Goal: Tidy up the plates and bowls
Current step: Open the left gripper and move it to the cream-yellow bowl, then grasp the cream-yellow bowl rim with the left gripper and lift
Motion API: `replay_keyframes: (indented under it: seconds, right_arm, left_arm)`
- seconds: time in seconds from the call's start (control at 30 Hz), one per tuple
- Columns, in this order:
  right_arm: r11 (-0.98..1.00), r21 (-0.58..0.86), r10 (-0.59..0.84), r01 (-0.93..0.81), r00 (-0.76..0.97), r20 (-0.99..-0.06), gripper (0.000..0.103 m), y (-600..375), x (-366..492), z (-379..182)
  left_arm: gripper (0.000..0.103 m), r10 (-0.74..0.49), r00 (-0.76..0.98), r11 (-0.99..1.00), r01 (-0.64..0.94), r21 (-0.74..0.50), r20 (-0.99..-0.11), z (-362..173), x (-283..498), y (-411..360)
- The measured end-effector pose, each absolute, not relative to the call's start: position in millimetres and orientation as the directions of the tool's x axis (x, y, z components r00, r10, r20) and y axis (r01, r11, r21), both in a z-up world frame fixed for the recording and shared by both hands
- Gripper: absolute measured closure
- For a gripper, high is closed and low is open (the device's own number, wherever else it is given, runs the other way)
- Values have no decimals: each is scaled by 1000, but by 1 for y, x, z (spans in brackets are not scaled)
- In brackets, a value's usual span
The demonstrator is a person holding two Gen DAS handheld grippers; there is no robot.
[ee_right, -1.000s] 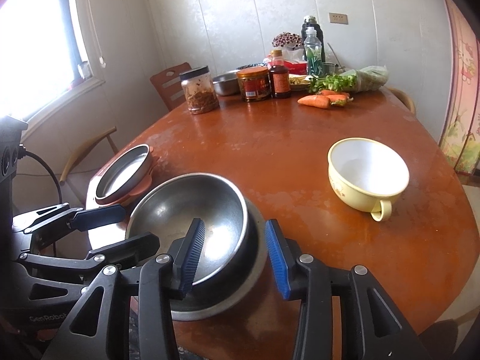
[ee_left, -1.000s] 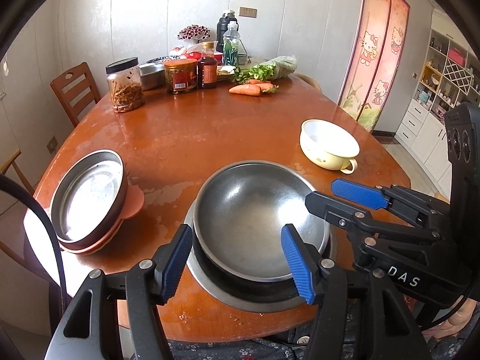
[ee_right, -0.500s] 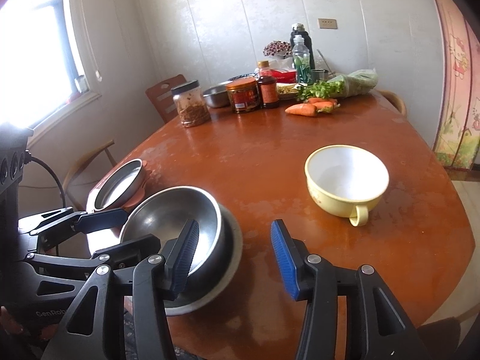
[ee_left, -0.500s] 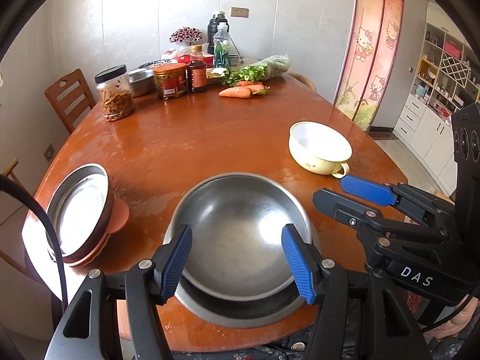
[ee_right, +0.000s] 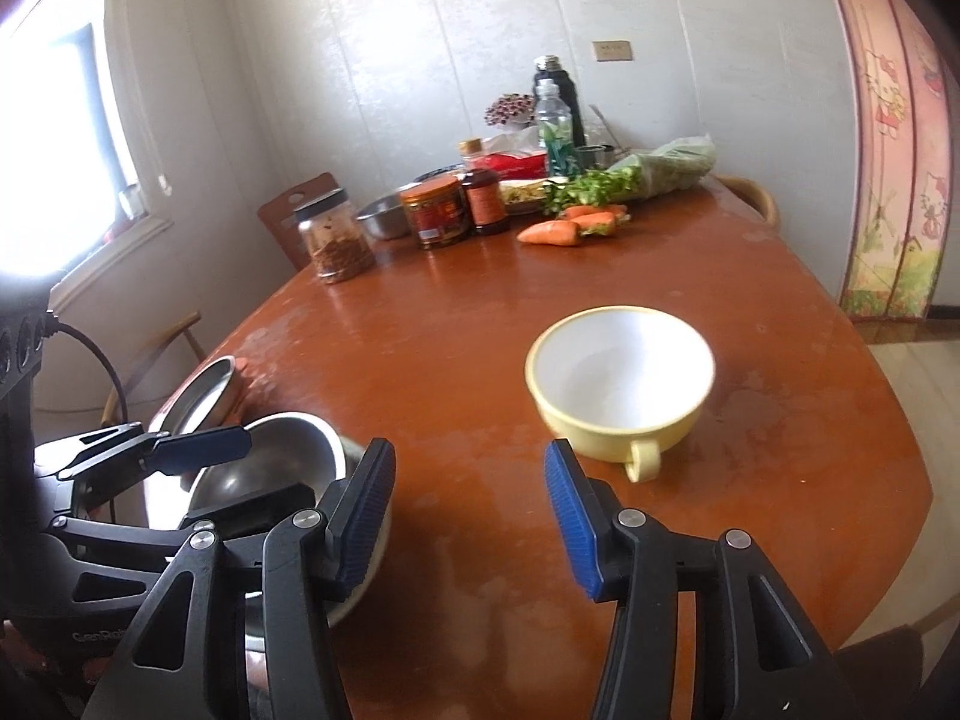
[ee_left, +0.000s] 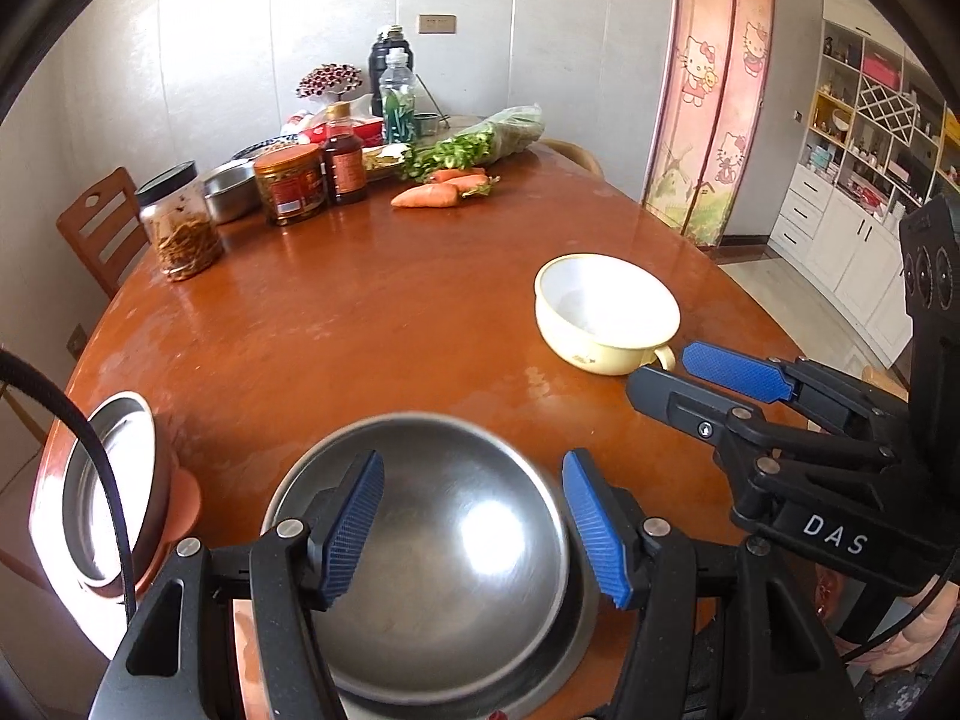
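Round wooden table (ee_left: 372, 324) under everything. Big steel bowl (ee_left: 444, 564) nested in a wider steel plate (ee_left: 585, 606) at the near edge, mouth up, directly below the left gripper (ee_left: 474, 531), fingers spread and released, holding nothing. Steel dish (ee_left: 90, 486) on an orange plate (ee_left: 183, 510) at far left. Yellow handled bowl (ee_right: 621, 384) upright, handle toward the camera, just ahead of the right gripper (ee_right: 468, 516), likewise spread and empty. "DAS" legible on the right gripper body; lettering on the left one possibly "GenRobot", too blurred to confirm
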State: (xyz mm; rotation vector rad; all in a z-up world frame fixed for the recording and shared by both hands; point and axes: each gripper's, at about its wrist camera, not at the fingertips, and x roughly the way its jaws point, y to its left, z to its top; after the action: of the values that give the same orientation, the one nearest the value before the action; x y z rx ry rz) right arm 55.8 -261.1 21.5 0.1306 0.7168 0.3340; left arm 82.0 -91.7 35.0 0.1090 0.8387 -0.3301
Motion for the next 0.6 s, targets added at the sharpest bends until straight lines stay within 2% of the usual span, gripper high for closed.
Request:
replay_keyframes:
  seconds: [0.6]
  right_arm:
    - [957, 231, 287, -177, 714, -639, 49, -307, 95, 36]
  left_arm:
    - [41, -280, 598, 932, 357, -63, -751, 53, 127, -126]
